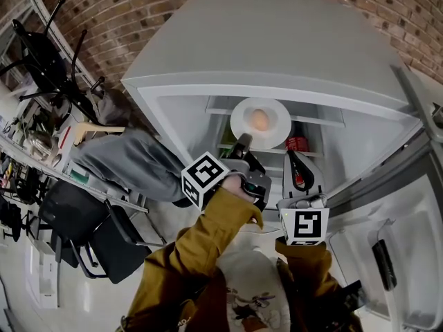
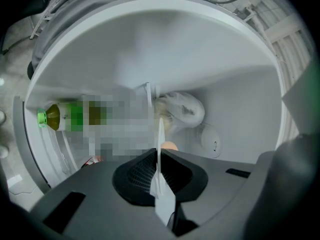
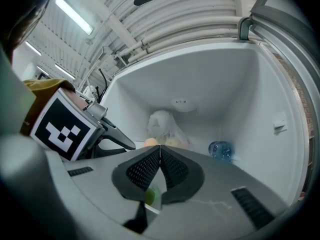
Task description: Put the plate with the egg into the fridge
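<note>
A white plate (image 1: 274, 131) with a brown egg (image 1: 259, 120) on it hangs level inside the open fridge (image 1: 277, 47), above a shelf. My left gripper (image 1: 242, 142) is shut on the plate's near rim. In the left gripper view the plate (image 2: 160, 129) shows edge-on between the pads of the left gripper (image 2: 159, 156), and the egg (image 2: 170, 146) peeks just over them. My right gripper (image 1: 292, 155) is to the right of the plate, at the fridge mouth. In its own view the right gripper (image 3: 159, 151) is shut with nothing between the jaws, and the egg (image 3: 150, 142) lies beyond it.
Deep in the fridge sit a white plastic bag (image 2: 182, 109), a green bottle (image 2: 60, 116) and a blue water bottle (image 3: 220, 149). A red can (image 1: 296, 143) stands near the right gripper. The open fridge door (image 1: 387, 254) is at the right. Black chairs (image 1: 104, 234) stand at the left.
</note>
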`<state>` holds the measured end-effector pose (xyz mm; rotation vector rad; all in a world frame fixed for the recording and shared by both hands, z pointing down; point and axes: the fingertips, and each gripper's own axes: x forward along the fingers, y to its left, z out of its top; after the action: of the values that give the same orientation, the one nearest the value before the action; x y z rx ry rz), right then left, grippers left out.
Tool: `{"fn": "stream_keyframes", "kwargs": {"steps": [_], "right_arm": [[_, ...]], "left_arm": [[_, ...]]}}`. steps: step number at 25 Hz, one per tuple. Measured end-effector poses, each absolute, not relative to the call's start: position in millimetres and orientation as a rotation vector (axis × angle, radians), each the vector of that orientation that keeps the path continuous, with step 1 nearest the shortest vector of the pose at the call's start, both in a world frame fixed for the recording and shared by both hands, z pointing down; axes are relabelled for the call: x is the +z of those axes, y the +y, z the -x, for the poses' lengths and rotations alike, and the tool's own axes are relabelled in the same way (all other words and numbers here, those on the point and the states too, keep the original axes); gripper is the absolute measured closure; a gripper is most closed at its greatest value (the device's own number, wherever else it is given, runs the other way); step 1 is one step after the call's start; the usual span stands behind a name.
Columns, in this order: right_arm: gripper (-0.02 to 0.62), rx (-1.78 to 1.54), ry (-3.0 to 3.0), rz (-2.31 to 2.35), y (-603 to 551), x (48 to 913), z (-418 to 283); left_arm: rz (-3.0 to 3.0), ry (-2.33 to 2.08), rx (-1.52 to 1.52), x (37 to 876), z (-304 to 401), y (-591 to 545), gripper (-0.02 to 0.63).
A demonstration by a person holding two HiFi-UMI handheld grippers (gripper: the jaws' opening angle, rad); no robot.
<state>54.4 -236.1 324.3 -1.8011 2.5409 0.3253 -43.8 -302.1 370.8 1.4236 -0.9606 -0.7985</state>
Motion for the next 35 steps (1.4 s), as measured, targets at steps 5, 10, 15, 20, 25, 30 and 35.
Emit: {"fn": "stream_keyframes", "kwargs": {"steps": [5, 10, 15, 20, 25, 30, 35], "right_arm": [[0.589, 0.343, 2.546, 1.799, -239, 323, -53], [0.589, 0.345, 2.553, 1.812, -241, 322, -54], [0.589, 0.316, 2.538, 1.82, -246, 322, -58], [0.589, 0.315, 2.545, 1.822, -250, 322, -61], [0.589, 0.338, 2.518, 1.807, -254, 318, -62], [0.589, 0.314, 2.526, 1.827, -257, 322, -67], [0.589, 0.313, 2.526, 1.834, -259, 325, -70]], "left_arm": [[-1.422, -0.953, -0.802, 367, 43, -310, 0.589], [-1.416, -0.95, -0.804, 365, 42, -319, 0.589], [-1.408, -0.952, -0.804, 365, 40, -326, 0.589], [-1.397, -0.956, -0.808, 366, 37, -333, 0.589], [-1.388, -0.961, -0.811, 368, 37, -338, 0.589], [-1.385, -0.963, -0.801, 371, 35, -343, 0.589], [-1.377, -0.97, -0.802, 374, 34, -348, 0.588]]}}
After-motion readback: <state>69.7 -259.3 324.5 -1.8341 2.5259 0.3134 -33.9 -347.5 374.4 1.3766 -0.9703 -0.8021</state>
